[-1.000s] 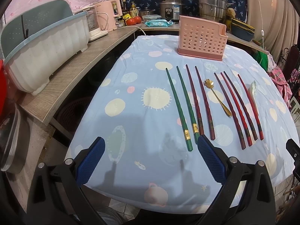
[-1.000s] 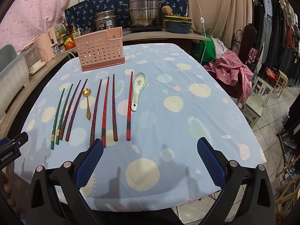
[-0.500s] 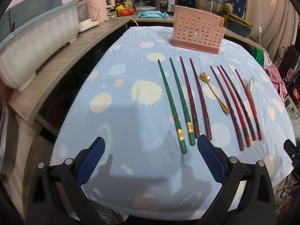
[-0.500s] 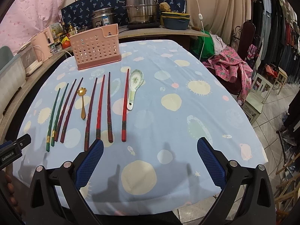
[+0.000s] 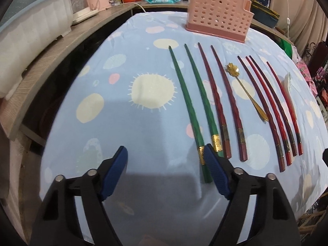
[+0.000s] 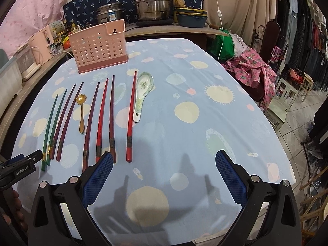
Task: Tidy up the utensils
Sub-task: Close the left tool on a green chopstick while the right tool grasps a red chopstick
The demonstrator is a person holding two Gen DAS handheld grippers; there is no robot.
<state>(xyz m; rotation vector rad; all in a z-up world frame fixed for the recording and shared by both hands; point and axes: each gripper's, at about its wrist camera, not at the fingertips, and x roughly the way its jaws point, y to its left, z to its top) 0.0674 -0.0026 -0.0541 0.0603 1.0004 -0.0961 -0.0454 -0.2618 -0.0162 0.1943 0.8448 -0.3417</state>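
The left gripper [image 5: 165, 160] had dropped closer, jaws closing on nothing, the green chopsticks [image 5: 191, 110] lying lengthwise just right of its fingers.

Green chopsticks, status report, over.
Left gripper jaws closing, nothing pinched yet, one pad by the green chopsticks. Right gripper open, empty. All utensils flat on tablecloth; pink basket path unobstructed.

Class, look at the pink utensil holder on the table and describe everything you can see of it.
The pink utensil holder is a plastic-looking rectangular basket, its walls pierced with rows of round holes, set on a darker pink base. One top corner steps up higher, with a small hanging slot. It stands upright at the far end of the blue cloth-covered table, beyond the row of chopsticks. It looks empty, and nothing touches it.
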